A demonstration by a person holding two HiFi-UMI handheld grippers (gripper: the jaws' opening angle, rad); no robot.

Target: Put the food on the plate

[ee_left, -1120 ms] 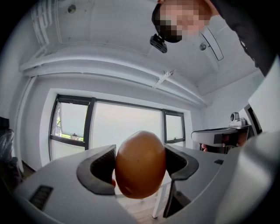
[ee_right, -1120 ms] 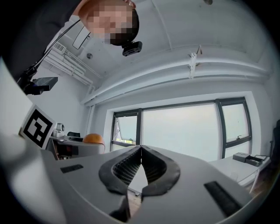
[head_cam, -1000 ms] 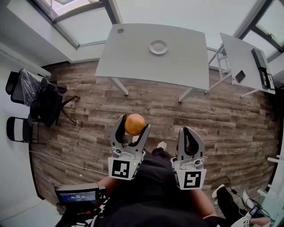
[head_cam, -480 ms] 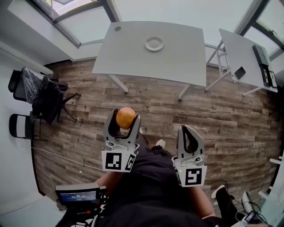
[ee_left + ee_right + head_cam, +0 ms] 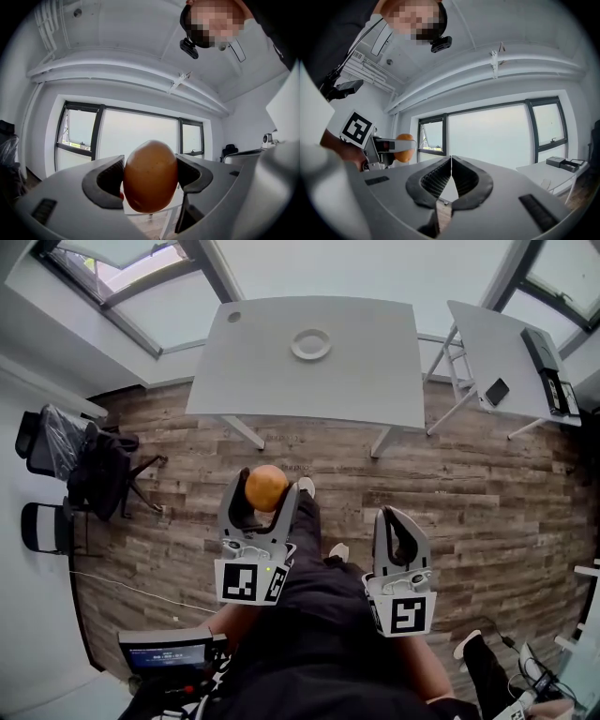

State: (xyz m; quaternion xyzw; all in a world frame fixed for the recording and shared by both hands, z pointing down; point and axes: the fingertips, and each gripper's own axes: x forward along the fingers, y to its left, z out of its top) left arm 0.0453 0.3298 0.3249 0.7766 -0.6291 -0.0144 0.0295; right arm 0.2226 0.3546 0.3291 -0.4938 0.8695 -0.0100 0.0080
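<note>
The left gripper (image 5: 261,512) is clamped on the orange (image 5: 265,487) between its jaws, well short of the plate (image 5: 310,343), while the right gripper (image 5: 397,526) is closed and empty.

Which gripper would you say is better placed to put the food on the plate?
The left gripper: it grips the food, and the plate sits on the table ahead. The right gripper is shut and empty.

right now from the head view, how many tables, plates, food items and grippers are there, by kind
tables: 2
plate: 1
food item: 1
grippers: 2, the left gripper shut on the food item, the right gripper with jaws together and empty
total: 6
</note>
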